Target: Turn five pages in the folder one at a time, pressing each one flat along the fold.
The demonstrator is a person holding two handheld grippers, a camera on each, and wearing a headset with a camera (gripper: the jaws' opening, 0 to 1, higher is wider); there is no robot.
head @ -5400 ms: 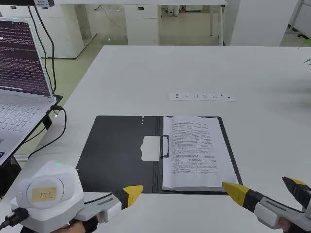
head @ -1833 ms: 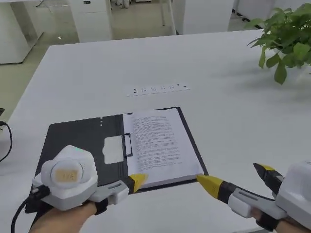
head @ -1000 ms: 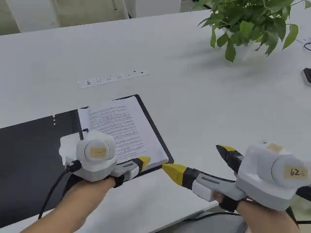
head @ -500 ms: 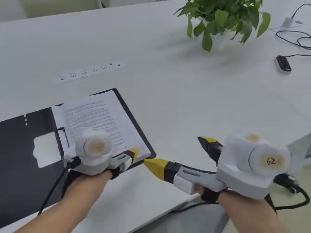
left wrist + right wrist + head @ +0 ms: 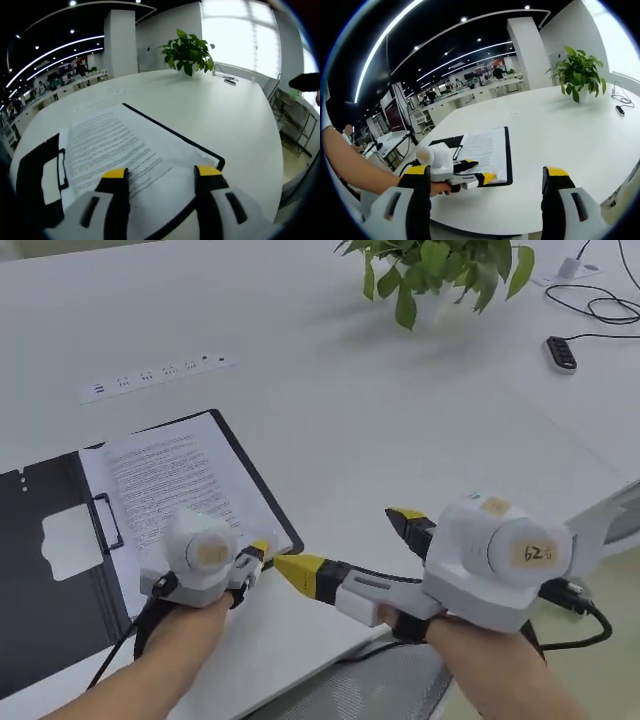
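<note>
Left gripper has come across from the bench's near edge, where it stood short of the left cover, and now sits over the near right corner of the pages. Its own view shows the left gripper with jaws parted, straddling that corner of the pages with nothing pinched between them. Whether the tips touch the paper cannot be told.

Right gripper is released, jaws wide apart. It is held out past the bench's near edge, one yellow tip aimed at the folder's near right corner, just beside it and clear of the paper. It stood by that same corner earlier, so its place against the folder is little altered.

The folder has not moved and lies open along the bench's near edge. Its drift to the left of the head view is the camera swinging right, which has also brought the potted plant at the far edge into sight.

Finding: the pages lie flat as one stack on the right half, held at the spine by the metal clip, and the left cover carries no turned sheet.

Judgement: the count stands at nought of five. The left gripper's arrival at the corner reads as the approach to lifting the first sheet. The next move calls for parting a single sheet from the stack, and the risk is taking several at once
</note>
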